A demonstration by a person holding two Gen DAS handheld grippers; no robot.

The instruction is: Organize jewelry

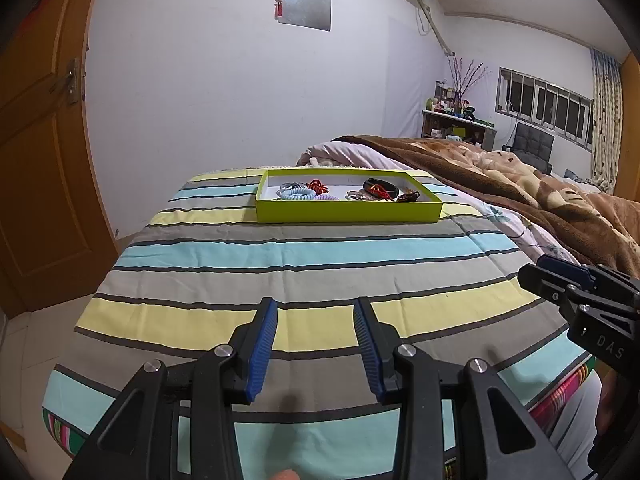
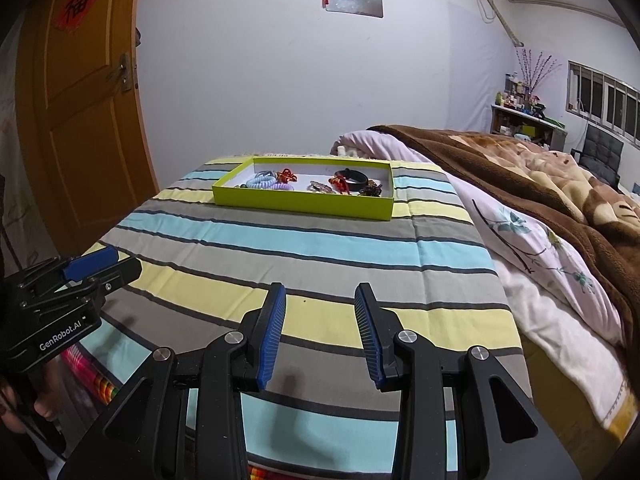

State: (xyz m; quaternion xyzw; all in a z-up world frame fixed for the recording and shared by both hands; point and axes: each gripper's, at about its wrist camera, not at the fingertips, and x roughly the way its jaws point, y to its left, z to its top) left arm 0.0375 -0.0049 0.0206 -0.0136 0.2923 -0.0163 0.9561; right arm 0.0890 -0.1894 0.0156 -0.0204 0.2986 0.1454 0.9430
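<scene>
Striped bedding [image 1: 280, 248] fills the lower frame, with a green tray [image 1: 348, 212] at upper centre holding the jewelry: coiled hair ties [image 1: 298, 194], a red knot [image 1: 317, 187], a black bangle [image 1: 382, 186]. The left gripper [image 1: 316, 344] and right gripper [image 2: 320, 332] hover low in frame, both spread and empty, well apart from the tray. These pieces look light and mostly soft; the coils should pinch easily across the loop, the stiff bangle at its rim.
</scene>
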